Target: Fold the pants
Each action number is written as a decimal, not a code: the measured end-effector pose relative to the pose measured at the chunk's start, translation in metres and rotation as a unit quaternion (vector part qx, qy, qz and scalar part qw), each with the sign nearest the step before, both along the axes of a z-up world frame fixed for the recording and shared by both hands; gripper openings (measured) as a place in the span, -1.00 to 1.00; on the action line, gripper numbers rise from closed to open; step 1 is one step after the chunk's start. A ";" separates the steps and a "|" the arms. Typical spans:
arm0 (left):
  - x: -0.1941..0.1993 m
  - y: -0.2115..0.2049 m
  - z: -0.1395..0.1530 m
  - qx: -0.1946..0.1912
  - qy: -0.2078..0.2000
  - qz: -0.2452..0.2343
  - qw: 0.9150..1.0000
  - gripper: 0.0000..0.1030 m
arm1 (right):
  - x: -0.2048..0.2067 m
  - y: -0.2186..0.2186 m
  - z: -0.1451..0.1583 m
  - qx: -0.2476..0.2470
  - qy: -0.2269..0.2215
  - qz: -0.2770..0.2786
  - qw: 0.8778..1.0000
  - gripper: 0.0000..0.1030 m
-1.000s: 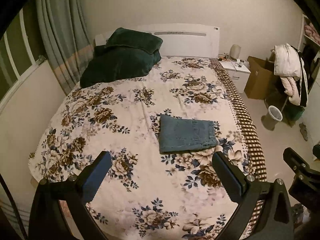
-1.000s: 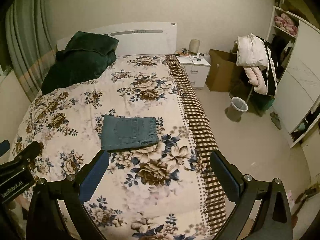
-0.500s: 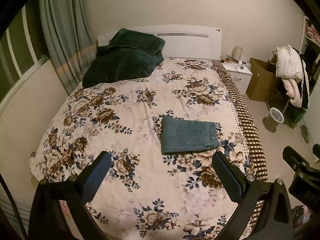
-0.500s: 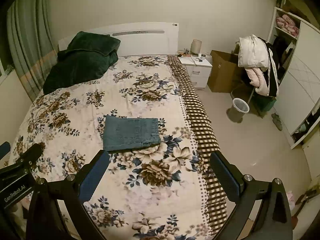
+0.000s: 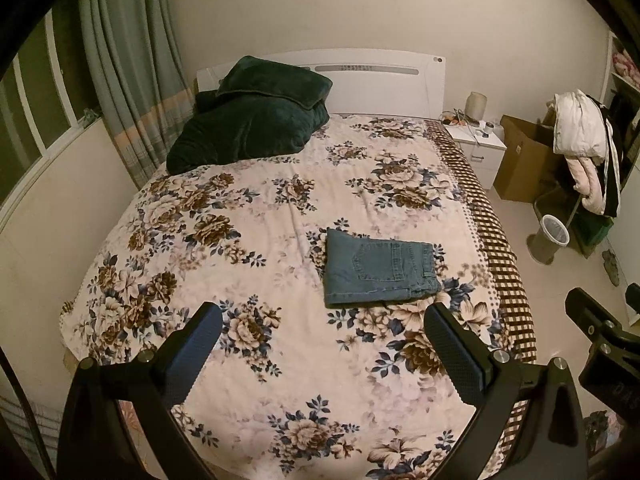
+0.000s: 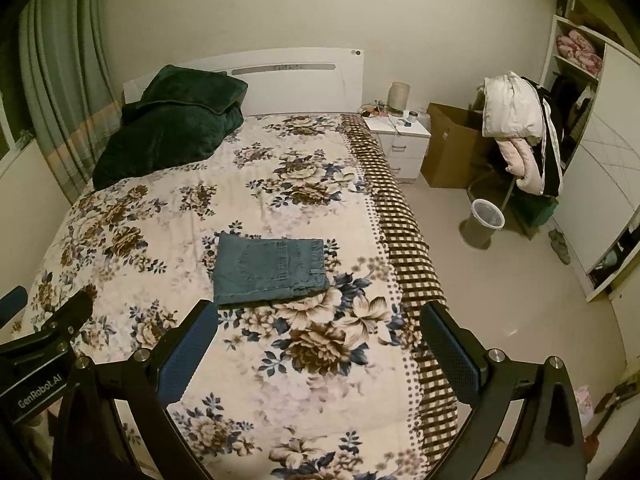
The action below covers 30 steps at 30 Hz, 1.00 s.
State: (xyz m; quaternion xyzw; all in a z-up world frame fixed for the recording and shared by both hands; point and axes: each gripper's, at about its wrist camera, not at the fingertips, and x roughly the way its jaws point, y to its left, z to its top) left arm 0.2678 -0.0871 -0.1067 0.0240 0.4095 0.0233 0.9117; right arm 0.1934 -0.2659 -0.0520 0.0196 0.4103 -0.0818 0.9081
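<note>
Blue jeans (image 5: 378,268) lie folded into a flat rectangle on the floral bedspread (image 5: 248,240), back pocket up; they also show in the right wrist view (image 6: 268,270). My left gripper (image 5: 322,328) is open and empty, held high above the bed's near part, back from the jeans. My right gripper (image 6: 320,326) is open and empty, also high and back from the jeans. Each gripper's body shows at the edge of the other's view.
Dark green pillows (image 5: 256,124) lie at the headboard. A white nightstand (image 6: 400,140), a cardboard box (image 6: 452,148), a waste bin (image 6: 484,222) and a chair piled with clothes (image 6: 516,124) stand right of the bed. Curtains (image 5: 120,80) hang at left.
Both grippers have tilted slightly downward, so the bed and jeans sit a little lower in both views. The jeans have not moved. Both stay open.
</note>
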 end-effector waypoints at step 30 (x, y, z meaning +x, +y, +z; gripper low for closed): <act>-0.003 0.000 0.004 0.001 -0.014 0.012 1.000 1.00 | 0.005 -0.003 0.002 0.003 -0.003 0.006 1.000 1.00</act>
